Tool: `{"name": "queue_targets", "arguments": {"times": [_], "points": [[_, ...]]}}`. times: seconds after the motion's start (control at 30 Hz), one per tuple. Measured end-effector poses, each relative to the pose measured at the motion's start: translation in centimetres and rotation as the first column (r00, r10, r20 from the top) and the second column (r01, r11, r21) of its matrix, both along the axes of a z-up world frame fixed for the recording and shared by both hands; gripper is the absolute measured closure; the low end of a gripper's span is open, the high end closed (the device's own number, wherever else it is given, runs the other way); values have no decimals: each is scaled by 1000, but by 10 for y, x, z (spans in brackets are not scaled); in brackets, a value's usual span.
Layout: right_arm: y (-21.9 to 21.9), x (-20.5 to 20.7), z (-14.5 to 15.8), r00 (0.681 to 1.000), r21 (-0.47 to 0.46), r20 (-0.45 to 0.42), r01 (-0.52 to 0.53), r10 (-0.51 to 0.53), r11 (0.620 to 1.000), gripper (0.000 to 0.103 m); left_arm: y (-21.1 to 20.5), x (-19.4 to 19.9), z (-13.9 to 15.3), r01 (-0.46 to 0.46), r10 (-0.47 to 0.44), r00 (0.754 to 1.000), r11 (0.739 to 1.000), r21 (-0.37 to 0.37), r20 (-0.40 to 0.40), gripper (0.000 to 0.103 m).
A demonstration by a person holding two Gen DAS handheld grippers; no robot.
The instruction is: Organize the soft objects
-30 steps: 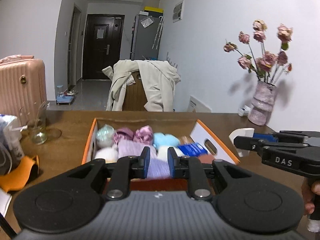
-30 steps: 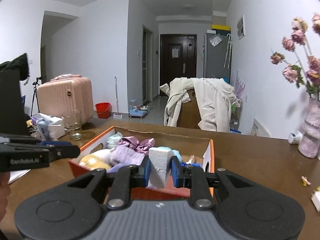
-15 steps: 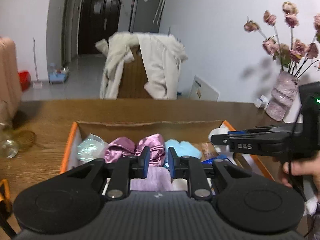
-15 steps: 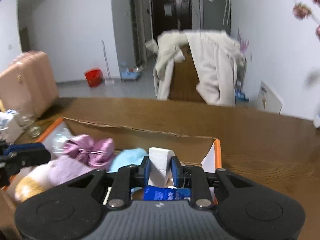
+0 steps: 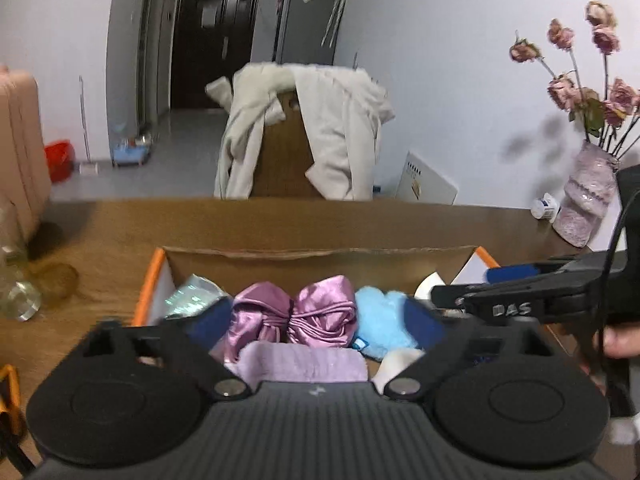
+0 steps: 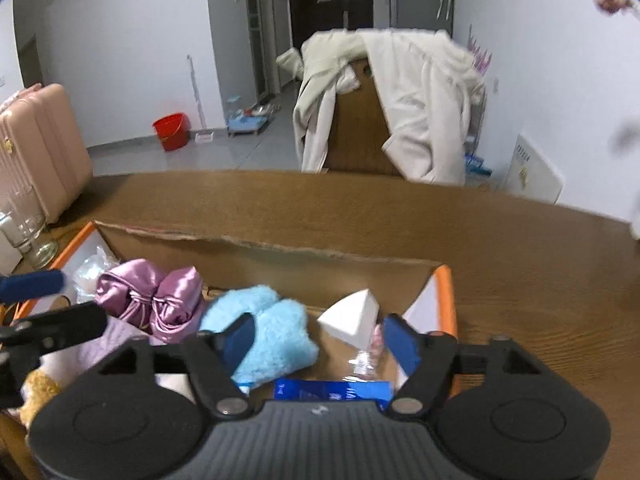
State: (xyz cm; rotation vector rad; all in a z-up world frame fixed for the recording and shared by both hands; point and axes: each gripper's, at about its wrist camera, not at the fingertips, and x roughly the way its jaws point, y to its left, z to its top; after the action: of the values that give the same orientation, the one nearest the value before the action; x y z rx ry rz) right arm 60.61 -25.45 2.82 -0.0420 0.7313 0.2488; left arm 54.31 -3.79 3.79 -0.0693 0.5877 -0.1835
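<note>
Both grippers hang with fingers wide and empty over the box (image 6: 446,300): the right gripper (image 6: 316,340) could clip the white wedge (image 6: 354,318) at its one o'clock, while the left gripper (image 5: 316,326) could snag the satin bundle (image 5: 294,316).

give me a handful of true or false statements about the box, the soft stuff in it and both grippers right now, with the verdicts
1. The right gripper is open over the box. True.
2. The white sponge block is clamped between the right gripper's fingers. False: it lies loose in the box, touching neither finger.
3. The shiny purple bow sits left of the fluffy blue item in the left wrist view. True.
4. The left gripper is shut. False: its fingers are spread wide over the box.
5. The box is empty. False: it holds the bow, the blue item, a lilac cloth and more.
</note>
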Motion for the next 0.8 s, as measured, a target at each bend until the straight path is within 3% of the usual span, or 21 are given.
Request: {"name": "queue_targets", "arguments": {"times": [0.07,0.23,0.53,0.8], "points": [[-6,-18,15,999,4,54,9,-10,1000,13,5,-21,11,-21,21,997,1000,4,75,0],[-20,-84,47,980,35,197,31,-37,999,3,14,-64,33,-26,23,989,999,20,149,0],[-28,-223,79,915,44,399,39,-54,998,0,25,-179,66,-72,59,959,997,35,277,0],[-24,-338,65,895,105,442,10,-56,994,0,22,-304,61,-103,88,931,994,23,355,0]]}}
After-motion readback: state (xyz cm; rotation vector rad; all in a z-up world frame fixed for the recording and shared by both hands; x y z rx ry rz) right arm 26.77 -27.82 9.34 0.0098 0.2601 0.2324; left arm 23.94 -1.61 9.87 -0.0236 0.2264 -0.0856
